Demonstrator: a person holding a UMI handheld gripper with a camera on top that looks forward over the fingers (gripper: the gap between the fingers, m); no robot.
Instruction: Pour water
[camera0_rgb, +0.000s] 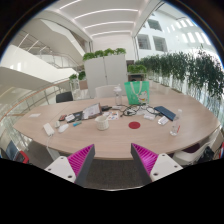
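Gripper (114, 160), fingers apart and empty at lower centre, faces the cluttered bench (120, 138); a white cup (102, 124) stands well beyond, slightly left of centre.

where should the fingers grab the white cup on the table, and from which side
Best guess: take the white cup across its body, coming in level from the near table edge where the gripper now sits. It stands upright, well beyond the open fingers, with bare tabletop in front. Whether it has a handle is too small to tell.
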